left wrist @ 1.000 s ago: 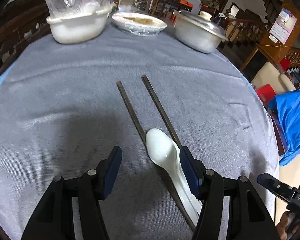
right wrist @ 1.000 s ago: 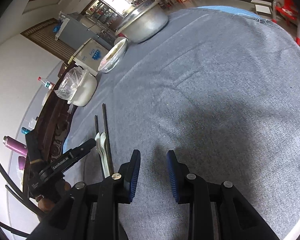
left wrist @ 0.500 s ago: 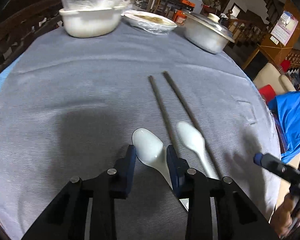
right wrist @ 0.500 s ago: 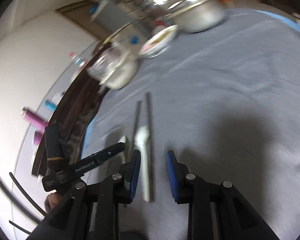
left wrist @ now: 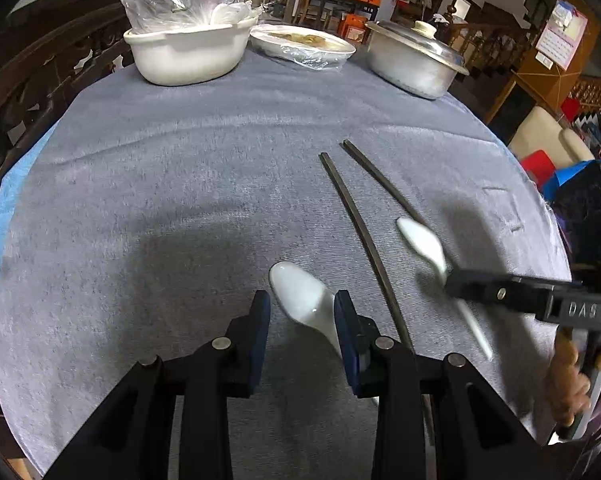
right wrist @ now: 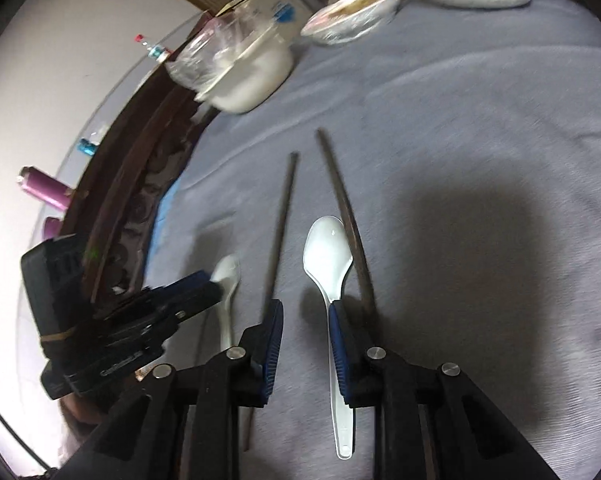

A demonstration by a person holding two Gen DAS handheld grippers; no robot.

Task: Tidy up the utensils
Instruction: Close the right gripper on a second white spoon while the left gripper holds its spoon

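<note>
Left gripper (left wrist: 302, 314) spread, astride spoon (left wrist: 300, 296) lower centre | right gripper (right wrist: 305, 326) spread over second spoon (right wrist: 327, 256) | chopsticks (left wrist: 356, 220) loose on table (left wrist: 180, 184) | nothing gripped; sorting remains.
</note>
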